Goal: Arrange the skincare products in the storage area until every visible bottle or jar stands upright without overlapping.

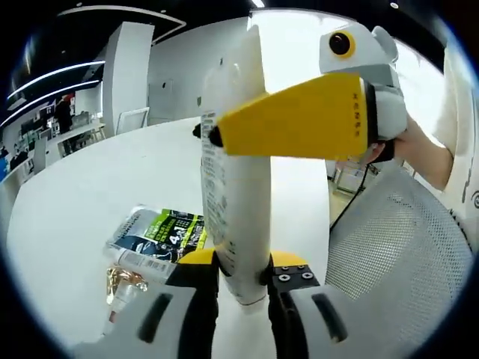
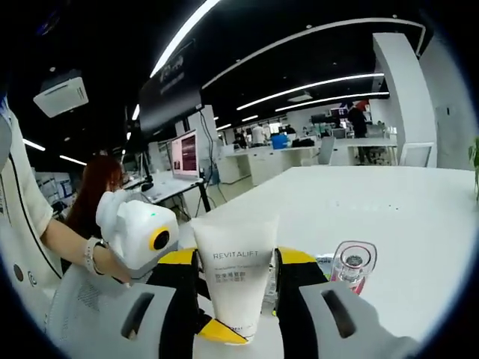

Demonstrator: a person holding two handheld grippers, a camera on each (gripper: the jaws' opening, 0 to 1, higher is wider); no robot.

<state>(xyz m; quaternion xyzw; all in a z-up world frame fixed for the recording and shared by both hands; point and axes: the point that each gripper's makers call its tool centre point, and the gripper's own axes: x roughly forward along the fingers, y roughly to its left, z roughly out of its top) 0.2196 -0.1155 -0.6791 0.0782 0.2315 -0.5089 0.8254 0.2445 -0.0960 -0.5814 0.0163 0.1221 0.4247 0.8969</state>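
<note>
White tabletop (image 1: pixel 90 224) spreads under both grippers in an open office. The left gripper (image 1: pixel 241 278) clamps the foot of a white tube (image 1: pixel 236 187), held upright above the table; the right gripper (image 1: pixel 299 116) reaches in from the right, its yellow jaws closed on the tube's upper part. Left of the tube lie a green-and-black sachet (image 1: pixel 161 232) and a small bottle (image 1: pixel 123 284), partly hidden. In the right gripper view the tube (image 2: pixel 238 280) reads REVITALIFT, with a clear-capped bottle (image 2: pixel 353 263) beside it.
</note>
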